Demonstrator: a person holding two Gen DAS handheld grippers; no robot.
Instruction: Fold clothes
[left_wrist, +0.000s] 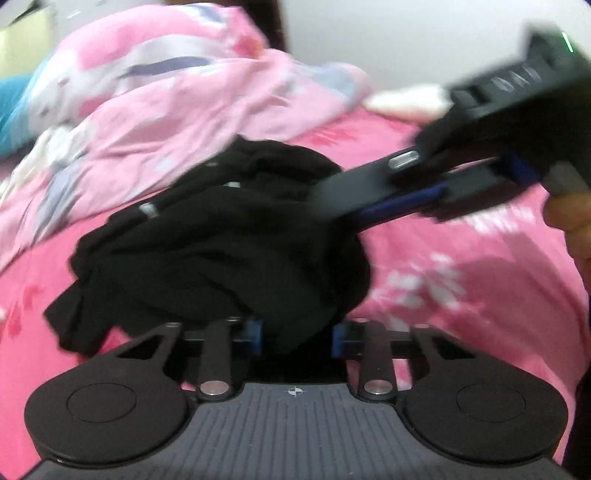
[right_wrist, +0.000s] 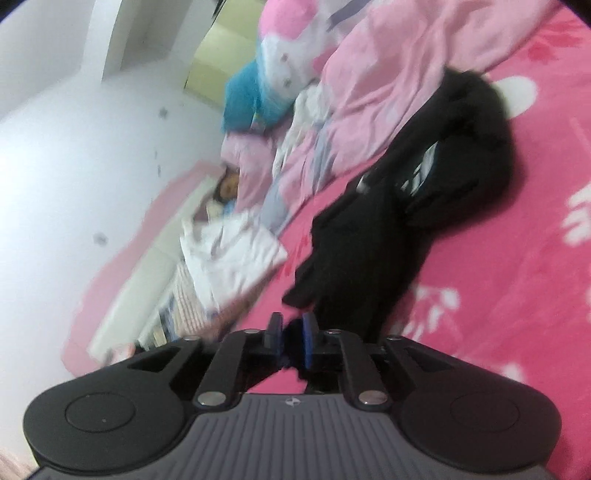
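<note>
One black garment lies bunched on the pink bed, near a rumpled pink quilt. No neat fold shows; by my reading nearly all the folding is left. Cloth is dark, soft, heaped in lumps, with a small pale tag. Left gripper: cloth drapes between its jaws, grip unclear. Right gripper: jaws narrow, nothing between them, just short of the garment's edge.
</note>
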